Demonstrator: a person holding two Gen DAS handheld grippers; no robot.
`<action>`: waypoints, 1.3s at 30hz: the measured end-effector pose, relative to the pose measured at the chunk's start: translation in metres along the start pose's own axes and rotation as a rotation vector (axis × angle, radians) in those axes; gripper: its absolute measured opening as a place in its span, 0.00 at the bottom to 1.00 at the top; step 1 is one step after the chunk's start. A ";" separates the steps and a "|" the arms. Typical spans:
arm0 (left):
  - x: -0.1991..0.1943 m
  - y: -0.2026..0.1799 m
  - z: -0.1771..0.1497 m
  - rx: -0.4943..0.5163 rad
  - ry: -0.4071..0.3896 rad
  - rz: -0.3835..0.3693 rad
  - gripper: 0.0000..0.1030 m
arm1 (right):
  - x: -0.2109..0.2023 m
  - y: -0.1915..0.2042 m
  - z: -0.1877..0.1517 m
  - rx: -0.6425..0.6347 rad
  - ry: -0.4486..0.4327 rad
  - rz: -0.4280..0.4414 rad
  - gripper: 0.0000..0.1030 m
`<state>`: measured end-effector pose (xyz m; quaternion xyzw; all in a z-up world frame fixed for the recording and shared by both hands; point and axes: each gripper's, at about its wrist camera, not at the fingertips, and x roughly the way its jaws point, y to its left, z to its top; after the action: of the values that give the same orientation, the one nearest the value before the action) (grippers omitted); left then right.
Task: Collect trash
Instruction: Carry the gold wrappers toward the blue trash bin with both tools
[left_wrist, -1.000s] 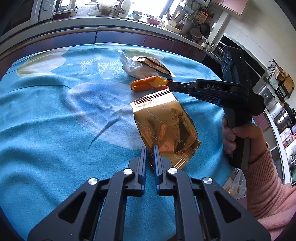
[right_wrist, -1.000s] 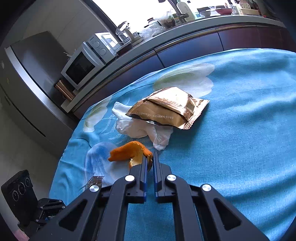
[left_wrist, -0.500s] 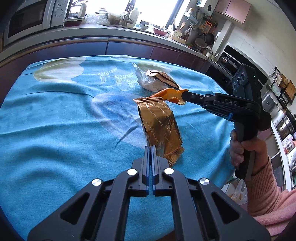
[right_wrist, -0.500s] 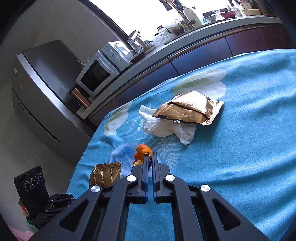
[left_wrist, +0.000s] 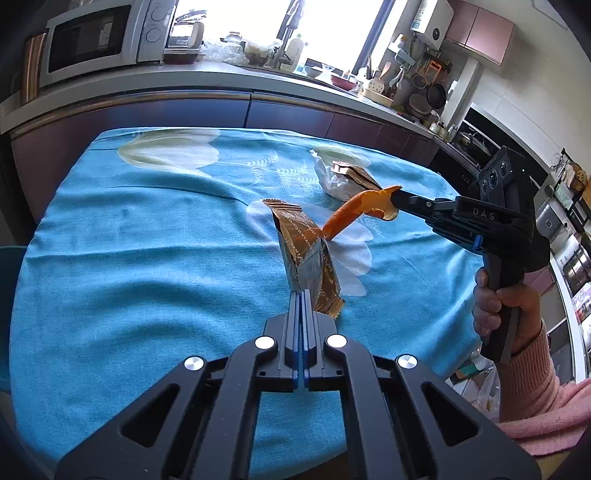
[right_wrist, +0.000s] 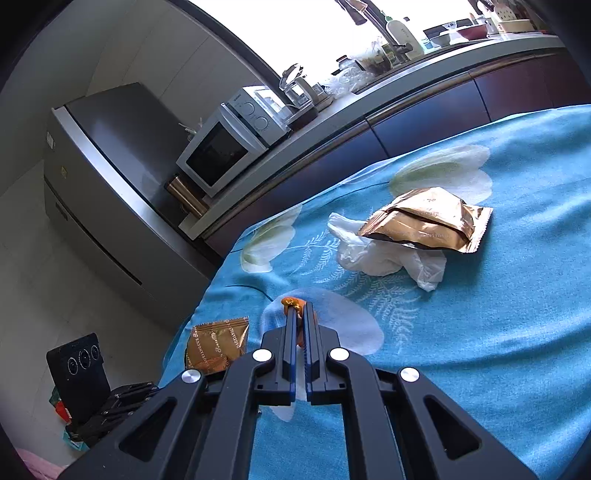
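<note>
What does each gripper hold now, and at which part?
Left gripper pinches the gold wrapper at its near bottom edge. Right gripper pinches the orange peel at one end; the rest hangs free.

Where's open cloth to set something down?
Free: the blue tablecloth left of the held gold foil wrapper, and the near right part. Crowded: the far right, by the white tissue under the second gold wrapper.

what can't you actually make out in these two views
- Left wrist view: the second gold foil wrapper is mostly hidden behind the crumpled white tissue.
- Right wrist view: the orange peel is mostly hidden by the right gripper fingers; only a tip shows.
- Right wrist view: the held gold foil snack wrapper is partly covered by that gripper's body.
- Both views: wrapper print is too small to read.
</note>
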<state>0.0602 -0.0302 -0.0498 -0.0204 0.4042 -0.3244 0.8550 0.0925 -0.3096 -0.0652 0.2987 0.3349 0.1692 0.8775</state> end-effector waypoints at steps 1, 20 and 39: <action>-0.003 0.002 0.000 -0.005 -0.005 0.005 0.01 | 0.001 0.002 0.000 -0.001 0.000 0.006 0.03; -0.046 0.034 -0.003 -0.060 -0.083 0.076 0.01 | 0.018 0.048 0.006 -0.054 0.005 0.118 0.03; -0.087 0.064 -0.010 -0.113 -0.141 0.143 0.01 | 0.058 0.097 0.003 -0.119 0.072 0.210 0.03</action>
<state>0.0473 0.0725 -0.0169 -0.0623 0.3612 -0.2369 0.8998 0.1268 -0.2076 -0.0293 0.2730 0.3223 0.2904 0.8586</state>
